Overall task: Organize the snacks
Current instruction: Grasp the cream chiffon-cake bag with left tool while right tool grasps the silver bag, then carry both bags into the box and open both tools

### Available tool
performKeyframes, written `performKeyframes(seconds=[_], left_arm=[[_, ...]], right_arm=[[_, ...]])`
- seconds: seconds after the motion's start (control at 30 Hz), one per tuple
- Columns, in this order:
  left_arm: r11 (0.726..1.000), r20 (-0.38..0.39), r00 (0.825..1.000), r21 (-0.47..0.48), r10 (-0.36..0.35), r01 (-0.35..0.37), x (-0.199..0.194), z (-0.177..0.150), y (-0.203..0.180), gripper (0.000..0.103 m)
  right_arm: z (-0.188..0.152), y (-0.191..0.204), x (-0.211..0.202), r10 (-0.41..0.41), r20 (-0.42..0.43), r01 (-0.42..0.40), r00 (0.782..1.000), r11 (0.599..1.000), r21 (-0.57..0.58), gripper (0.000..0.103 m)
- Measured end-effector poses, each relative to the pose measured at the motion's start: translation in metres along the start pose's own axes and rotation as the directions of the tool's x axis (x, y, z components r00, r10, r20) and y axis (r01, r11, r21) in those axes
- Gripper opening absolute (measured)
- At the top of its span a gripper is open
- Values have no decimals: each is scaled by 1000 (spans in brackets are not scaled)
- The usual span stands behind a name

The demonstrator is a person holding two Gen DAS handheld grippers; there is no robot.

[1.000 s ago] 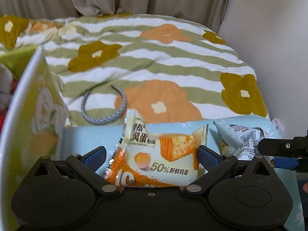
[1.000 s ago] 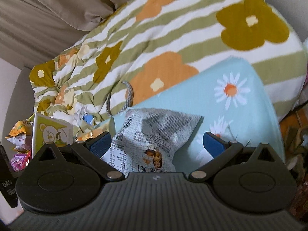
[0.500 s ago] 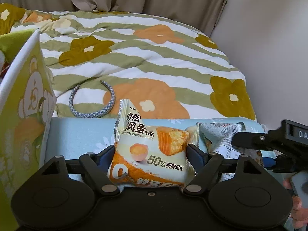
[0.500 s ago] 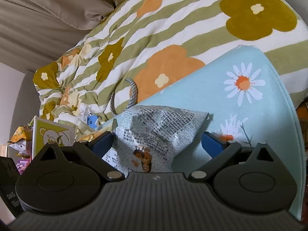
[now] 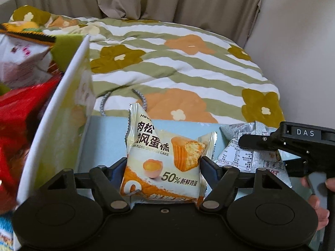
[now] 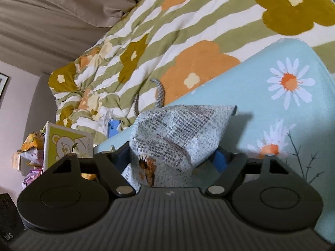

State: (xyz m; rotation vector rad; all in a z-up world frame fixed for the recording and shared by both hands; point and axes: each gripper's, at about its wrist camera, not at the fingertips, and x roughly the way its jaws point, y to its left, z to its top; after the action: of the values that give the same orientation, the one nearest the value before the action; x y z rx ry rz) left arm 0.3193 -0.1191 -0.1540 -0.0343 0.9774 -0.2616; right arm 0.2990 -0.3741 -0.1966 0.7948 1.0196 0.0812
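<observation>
My left gripper (image 5: 164,164) is shut on a cream and orange chiffon cake packet (image 5: 165,156), held upright above the light blue daisy cloth (image 5: 108,138). My right gripper (image 6: 173,156) is shut on a grey newsprint-patterned snack bag (image 6: 178,133); that bag also shows in the left wrist view (image 5: 245,150), with the right gripper (image 5: 280,142) beside it. A green and white bear-print box (image 5: 62,125) stands at the left, holding red and white snack packets (image 5: 18,104). The box also shows in the right wrist view (image 6: 65,144).
A flowered striped quilt (image 5: 178,62) covers the bed behind. A grey braided headband (image 5: 123,102) lies on it, also in the right wrist view (image 6: 159,92). Beige curtains (image 5: 167,0) and a pale wall (image 5: 303,52) bound the far side. More snack packets (image 6: 31,152) lie left of the box.
Both grippers have closed on their packets and lifted them. The left gripper has moved left, closer to the bear-print box, whose contents now show.
</observation>
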Motion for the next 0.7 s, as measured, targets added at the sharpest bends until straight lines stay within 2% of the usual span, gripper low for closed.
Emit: performKeyframes(seconds=[0.17,0.33,0.5,0.7], left_arm=[[1000,9,1000,-27,0,0,-9,-8,3,77],[1000,54,999,-25,-8,10,-34,-10,0,77],[999,122,992,-28,-18,22,-72,-14,-5,76],[998,214,976,-52,-26,38,-135,-23,1,76]], right_arm=[[-9,7,-7,-5,8,5,1000,998,-55,76],[-18,20,-32,-1,61,9,998,992,-125,74],[-27,41,-65,14,114,10,993,979,-202,74],[-42,78,-111,58,163,-8,985,956,-292,74]])
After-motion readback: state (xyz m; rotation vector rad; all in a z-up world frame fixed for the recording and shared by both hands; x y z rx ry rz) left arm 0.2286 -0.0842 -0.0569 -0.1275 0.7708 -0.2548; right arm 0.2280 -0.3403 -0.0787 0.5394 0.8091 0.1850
